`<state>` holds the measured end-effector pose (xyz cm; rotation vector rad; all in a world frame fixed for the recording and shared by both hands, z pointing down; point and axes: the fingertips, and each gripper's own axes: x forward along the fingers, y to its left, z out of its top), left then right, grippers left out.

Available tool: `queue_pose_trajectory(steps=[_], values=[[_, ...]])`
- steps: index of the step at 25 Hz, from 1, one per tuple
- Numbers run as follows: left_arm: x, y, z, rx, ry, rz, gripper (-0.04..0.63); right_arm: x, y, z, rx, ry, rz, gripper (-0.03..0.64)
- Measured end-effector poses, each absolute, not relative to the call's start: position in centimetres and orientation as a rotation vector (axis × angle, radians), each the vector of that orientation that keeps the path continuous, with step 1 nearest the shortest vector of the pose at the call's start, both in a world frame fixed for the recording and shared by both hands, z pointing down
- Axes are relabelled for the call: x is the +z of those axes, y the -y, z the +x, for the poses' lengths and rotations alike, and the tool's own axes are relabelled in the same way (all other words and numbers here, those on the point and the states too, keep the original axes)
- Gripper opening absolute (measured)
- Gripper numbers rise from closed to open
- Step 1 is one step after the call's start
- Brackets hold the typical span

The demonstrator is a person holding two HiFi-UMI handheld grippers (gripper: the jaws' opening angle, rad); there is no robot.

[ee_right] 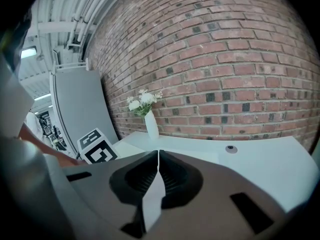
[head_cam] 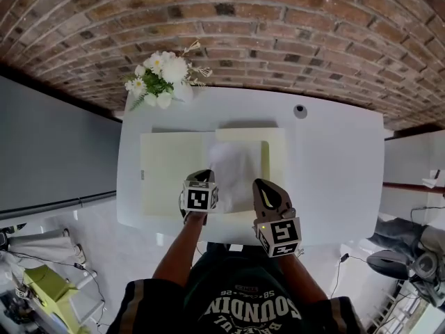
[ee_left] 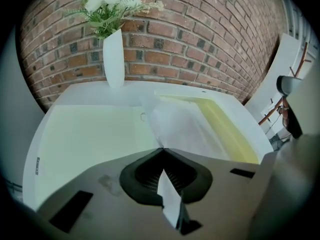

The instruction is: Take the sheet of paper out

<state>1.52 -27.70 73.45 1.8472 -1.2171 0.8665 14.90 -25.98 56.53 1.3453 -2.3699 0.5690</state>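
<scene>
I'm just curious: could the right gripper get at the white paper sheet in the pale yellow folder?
Probably yes: the right gripper is close beside the white paper sheet with nothing between, but its jaws are shut.

An open folder point(head_cam: 174, 176) lies on the desk point(head_cam: 334, 179), covering its left and middle. The sheet point(head_cam: 235, 164) lies in the folder, on the right half just beside the fold. Behind the folder, at the desk's back left corner, a vase point(ee_left: 114, 59) stands before the wall point(head_cam: 278, 19). The left gripper point(head_cam: 204, 177) is at the sheet's near left corner, jaws closed on its edge. The right gripper point(head_cam: 261, 184) is to its right, by the sheet's near right corner, jaws together on nothing.
</scene>
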Motion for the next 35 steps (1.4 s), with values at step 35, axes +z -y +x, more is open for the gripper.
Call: queue_pose_trajectory(steps=[35], values=[[68.8,25.3,-7.9,0.861,1.380,1.933,0.012,53.2,21.8,11.2,0.482,2.406,1.388,0.071]])
